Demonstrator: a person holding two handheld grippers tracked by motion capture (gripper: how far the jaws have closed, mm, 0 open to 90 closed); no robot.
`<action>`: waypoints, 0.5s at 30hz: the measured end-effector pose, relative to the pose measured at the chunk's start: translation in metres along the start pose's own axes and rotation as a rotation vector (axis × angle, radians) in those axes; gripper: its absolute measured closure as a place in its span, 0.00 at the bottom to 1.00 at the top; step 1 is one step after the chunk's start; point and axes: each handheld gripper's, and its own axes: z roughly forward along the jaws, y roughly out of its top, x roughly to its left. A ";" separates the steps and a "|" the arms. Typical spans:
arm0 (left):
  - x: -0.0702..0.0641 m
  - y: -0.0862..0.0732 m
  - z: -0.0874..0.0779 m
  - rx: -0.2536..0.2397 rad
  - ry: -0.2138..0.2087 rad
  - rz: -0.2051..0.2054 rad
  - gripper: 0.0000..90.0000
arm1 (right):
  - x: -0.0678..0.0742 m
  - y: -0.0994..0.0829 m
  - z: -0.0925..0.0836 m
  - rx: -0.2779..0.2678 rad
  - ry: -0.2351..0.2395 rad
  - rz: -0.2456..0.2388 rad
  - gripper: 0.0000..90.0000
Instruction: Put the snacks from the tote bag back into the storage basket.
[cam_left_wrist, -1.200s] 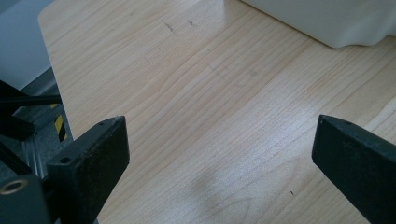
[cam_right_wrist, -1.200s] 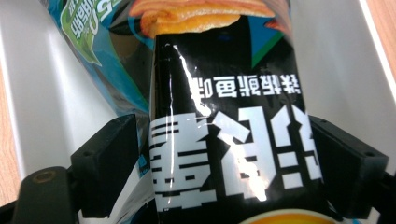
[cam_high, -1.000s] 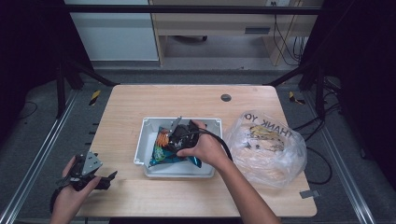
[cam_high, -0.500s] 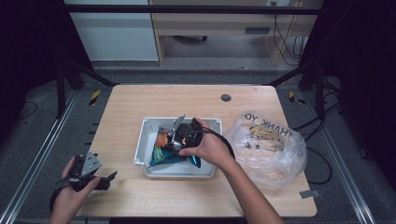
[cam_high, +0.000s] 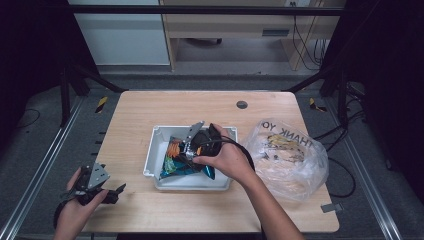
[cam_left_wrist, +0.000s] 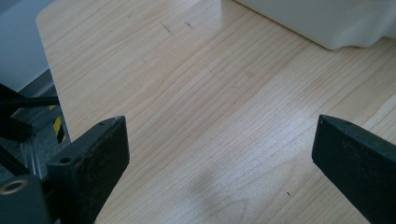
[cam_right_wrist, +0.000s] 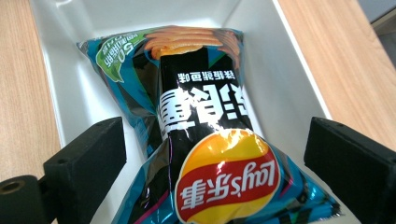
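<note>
- Chip bag (cam_right_wrist: 205, 154), teal and black with a red and yellow logo, lies inside the white tray (cam_high: 159, 150) near the middle of the counter (cam_high: 150, 110).
- In the right gripper view its print reads upside down and the logo end is nearest the camera; the far end with pictured chips points toward the tray's far wall.
- Right tongs (cam_right_wrist: 215, 154) are spread wide just over the bag, one black jaw on either side of it; neither jaw presses on the wrapper as far as can be seen.
- In the high view the right hand (cam_high: 227, 157) holds these tongs over the tray, pointed toward its left half, and a black cable loops over the wrist.
- Beside the tray on its right sits a clear plastic bag (cam_high: 287, 155) with dark printed lettering, crumpled and puffed, close to the counter's right edge.
- A small dark round spot (cam_high: 242, 104) marks the counter beyond the tray.
- Left tongs (cam_left_wrist: 219, 154) are released and spread over bare wood, with a corner of the white tray at the far upper right of their view.
- The left hand (cam_high: 80, 200) holds them at the near left corner of the counter, well apart from the tray.
</note>
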 end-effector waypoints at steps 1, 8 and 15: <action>0.000 0.000 0.000 0.000 0.000 0.000 0.04 | 0.000 0.000 0.000 0.000 0.000 0.000 0.07; 0.000 -0.001 -0.001 -0.012 0.006 -0.024 0.04 | 0.004 0.000 -0.016 -0.041 -0.042 0.024 0.08; 0.003 -0.003 -0.002 -0.016 0.017 -0.051 0.04 | 0.004 0.001 -0.023 -0.067 -0.059 0.041 0.08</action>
